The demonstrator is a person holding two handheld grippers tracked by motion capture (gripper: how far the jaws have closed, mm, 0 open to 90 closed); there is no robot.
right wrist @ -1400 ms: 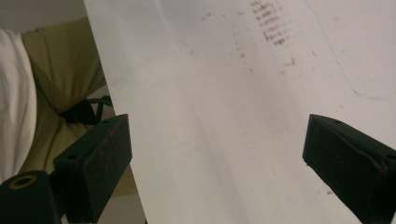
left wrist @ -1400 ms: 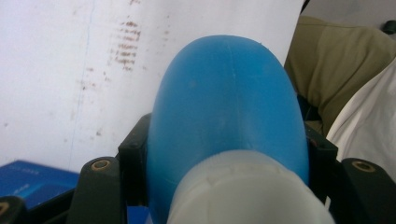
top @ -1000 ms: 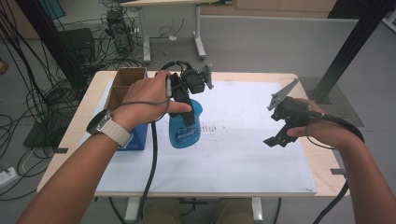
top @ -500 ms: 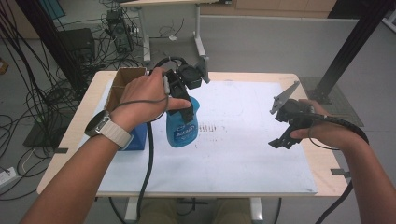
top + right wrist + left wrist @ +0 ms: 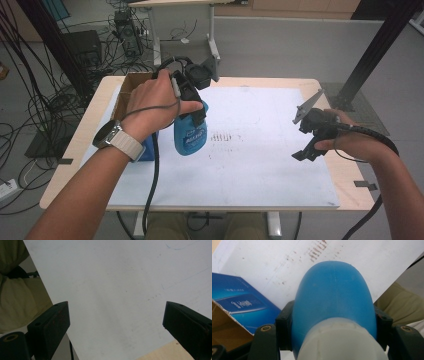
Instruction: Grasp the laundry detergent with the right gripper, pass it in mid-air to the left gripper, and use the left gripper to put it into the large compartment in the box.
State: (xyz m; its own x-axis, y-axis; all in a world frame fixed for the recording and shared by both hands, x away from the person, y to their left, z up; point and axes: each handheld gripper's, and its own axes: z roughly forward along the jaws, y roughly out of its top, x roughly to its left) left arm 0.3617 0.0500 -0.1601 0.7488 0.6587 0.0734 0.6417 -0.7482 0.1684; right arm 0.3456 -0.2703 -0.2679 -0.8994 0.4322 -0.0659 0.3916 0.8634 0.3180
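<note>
Blue bottle [image 5: 190,136] is gripped tight by the left gripper [image 5: 332,322], held over the white sheet [image 5: 250,165] just beside a blue box [image 5: 242,307]; right gripper [image 5: 116,322] is spread wide, nothing held

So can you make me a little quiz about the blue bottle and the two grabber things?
1. True or false: the left gripper has its jaws shut on the blue bottle.
2. What lies between the right gripper's jaws? A) a bottle cap B) nothing C) a cloth
3. Fill in: beside the bottle sits a dark blue ____, next to the cardboard box.

Key: 1 true; 2 B, they stand open over the white sheet; 3 box.
</note>
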